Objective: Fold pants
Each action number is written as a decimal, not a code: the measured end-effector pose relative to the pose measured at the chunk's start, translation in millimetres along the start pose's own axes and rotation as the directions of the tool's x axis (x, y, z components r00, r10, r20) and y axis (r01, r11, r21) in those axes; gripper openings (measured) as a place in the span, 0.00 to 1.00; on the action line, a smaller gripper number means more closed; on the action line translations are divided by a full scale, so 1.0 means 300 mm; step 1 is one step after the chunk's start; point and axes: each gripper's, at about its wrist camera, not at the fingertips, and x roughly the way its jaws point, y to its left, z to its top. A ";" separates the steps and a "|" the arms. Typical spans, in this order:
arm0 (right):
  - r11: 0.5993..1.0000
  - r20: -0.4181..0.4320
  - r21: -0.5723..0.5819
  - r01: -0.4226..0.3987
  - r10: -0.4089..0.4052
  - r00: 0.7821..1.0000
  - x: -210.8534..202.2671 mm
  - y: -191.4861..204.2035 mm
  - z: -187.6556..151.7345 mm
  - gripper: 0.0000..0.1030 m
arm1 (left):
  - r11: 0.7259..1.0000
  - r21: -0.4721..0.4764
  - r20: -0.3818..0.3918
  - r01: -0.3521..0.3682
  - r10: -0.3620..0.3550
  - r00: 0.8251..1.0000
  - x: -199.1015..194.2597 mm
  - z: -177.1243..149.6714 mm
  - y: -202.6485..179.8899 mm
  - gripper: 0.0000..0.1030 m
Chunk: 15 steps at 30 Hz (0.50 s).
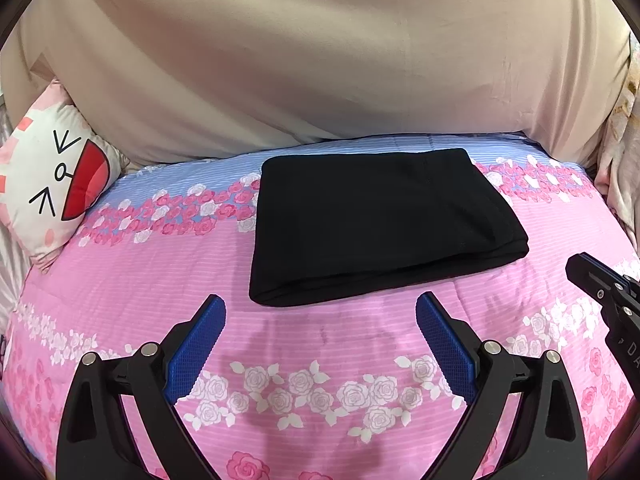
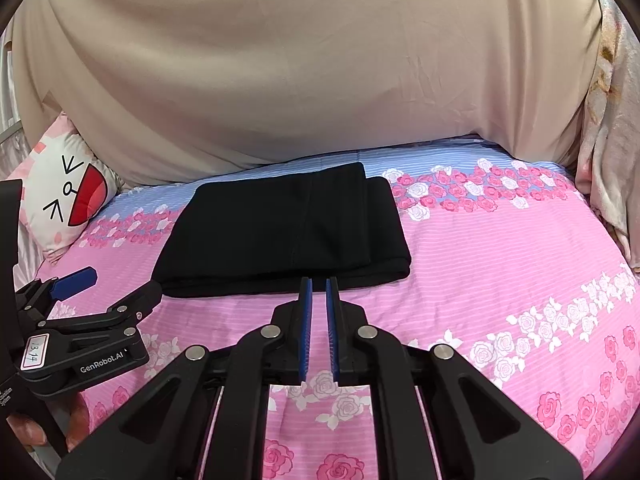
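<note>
The black pants (image 1: 372,220) lie folded into a flat rectangle on the pink floral bedspread (image 1: 320,360); they also show in the right wrist view (image 2: 288,232). My left gripper (image 1: 320,312) is open and empty, just in front of the pants' near edge, not touching them. My right gripper (image 2: 319,286) has its blue pads nearly together with a narrow gap and nothing between them, its tips just short of the pants' near edge. The left gripper also shows at the left of the right wrist view (image 2: 108,286).
A white cartoon-face cushion (image 1: 52,176) leans at the far left of the bed. A large beige cloth-covered backrest (image 1: 320,60) rises behind the pants. A pale floral blanket (image 2: 612,140) hangs at the right edge.
</note>
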 end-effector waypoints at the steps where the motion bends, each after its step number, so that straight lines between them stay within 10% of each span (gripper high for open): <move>1: 1.000 -0.001 -0.001 -0.003 0.003 1.000 0.001 -0.001 0.001 0.07 | 1.000 0.000 0.000 -0.001 0.001 1.000 0.001 0.000 0.002 0.91; 15: 1.000 0.000 -0.002 0.005 -0.005 1.000 0.004 -0.001 0.001 0.07 | 1.000 -0.004 -0.003 -0.007 0.007 1.000 0.006 -0.003 0.012 0.92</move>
